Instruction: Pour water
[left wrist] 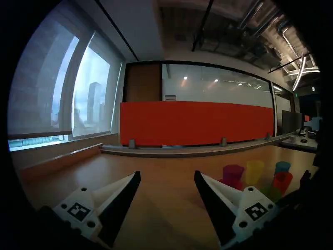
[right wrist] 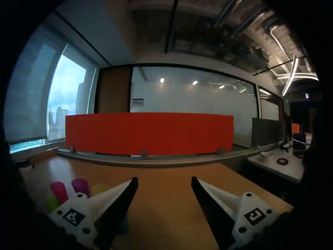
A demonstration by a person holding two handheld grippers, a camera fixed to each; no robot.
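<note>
Several coloured plastic cups stand in a cluster on the wooden desk. In the left gripper view they sit low on the right: a purple cup (left wrist: 232, 174), a yellow cup (left wrist: 254, 171), a teal cup (left wrist: 282, 167), a red cup (left wrist: 282, 182) and a green cup (left wrist: 272, 193). My left gripper (left wrist: 167, 177) is open above the desk, nothing between its fingers, with the cups just right of its right finger. In the right gripper view a pink cup (right wrist: 59, 191), a purple cup (right wrist: 80, 186) and a yellow cup (right wrist: 99, 189) stand low on the left, partly behind the left finger. My right gripper (right wrist: 164, 182) is open and holds nothing.
A long orange divider panel (left wrist: 195, 123) runs along the far edge of the wooden desk (left wrist: 166, 166). Big windows (left wrist: 89, 98) are on the left. A neighbouring desk (right wrist: 277, 160) with small items and a monitor (right wrist: 266, 131) stands at the right.
</note>
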